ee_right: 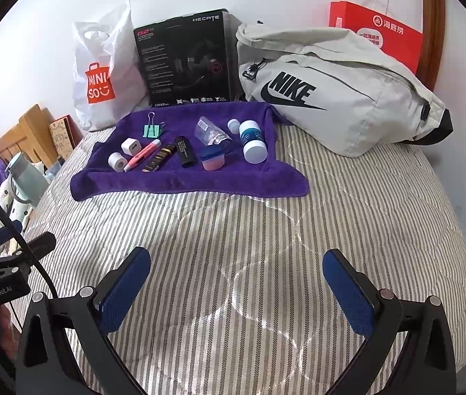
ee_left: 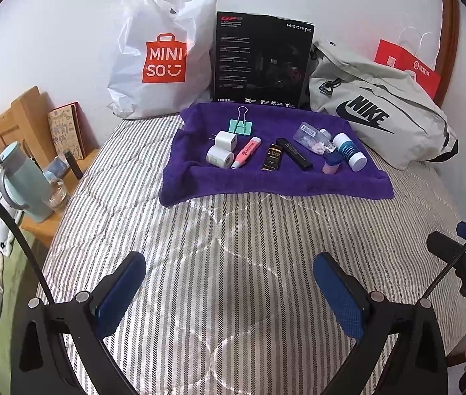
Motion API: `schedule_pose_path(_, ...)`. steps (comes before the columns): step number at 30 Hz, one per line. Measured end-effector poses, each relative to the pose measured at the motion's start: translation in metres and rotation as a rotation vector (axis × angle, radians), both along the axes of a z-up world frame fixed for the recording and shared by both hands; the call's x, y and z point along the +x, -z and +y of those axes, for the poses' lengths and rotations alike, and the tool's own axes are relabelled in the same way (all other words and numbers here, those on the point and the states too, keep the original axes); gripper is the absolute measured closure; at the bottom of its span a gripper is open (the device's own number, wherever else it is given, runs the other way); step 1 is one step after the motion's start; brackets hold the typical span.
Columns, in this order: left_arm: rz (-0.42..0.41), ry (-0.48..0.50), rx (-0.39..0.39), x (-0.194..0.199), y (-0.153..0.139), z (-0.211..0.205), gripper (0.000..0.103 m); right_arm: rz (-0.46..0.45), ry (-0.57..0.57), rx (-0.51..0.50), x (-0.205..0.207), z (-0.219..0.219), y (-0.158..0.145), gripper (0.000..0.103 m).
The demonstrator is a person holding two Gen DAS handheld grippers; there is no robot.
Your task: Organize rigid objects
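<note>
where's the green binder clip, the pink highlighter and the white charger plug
green binder clip (ee_left: 240, 127): left wrist view, on its green body
pink highlighter (ee_left: 245, 152): left wrist view, middle of its barrel
white charger plug (ee_left: 226, 140): left wrist view, on its white top face

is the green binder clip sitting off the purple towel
No, the green binder clip lies on the purple towel, near its far edge, just behind the white charger plug.
</note>
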State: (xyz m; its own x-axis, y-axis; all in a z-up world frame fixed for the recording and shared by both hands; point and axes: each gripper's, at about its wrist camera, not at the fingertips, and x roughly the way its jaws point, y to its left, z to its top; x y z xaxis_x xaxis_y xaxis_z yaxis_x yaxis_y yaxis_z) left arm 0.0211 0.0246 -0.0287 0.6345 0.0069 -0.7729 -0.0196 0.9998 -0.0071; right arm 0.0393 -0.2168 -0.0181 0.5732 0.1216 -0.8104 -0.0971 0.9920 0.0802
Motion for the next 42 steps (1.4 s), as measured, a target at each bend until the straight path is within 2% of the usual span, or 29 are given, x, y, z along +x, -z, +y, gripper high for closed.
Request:
schedule_pose_path(37, 0.003, 0.01, 0.004, -0.006, -0.003, -0.007, 0.0, 0.024, -0.014, -0.021, -0.002, 0.003, 0.004, 0.0)
schedule_pose_path(42, 0.005, 0.017, -0.015, -0.006, -0.002, -0.006, 0.0, 0.026, -0.015, -0.02, -0.002, 0.003, 0.004, 0.0)
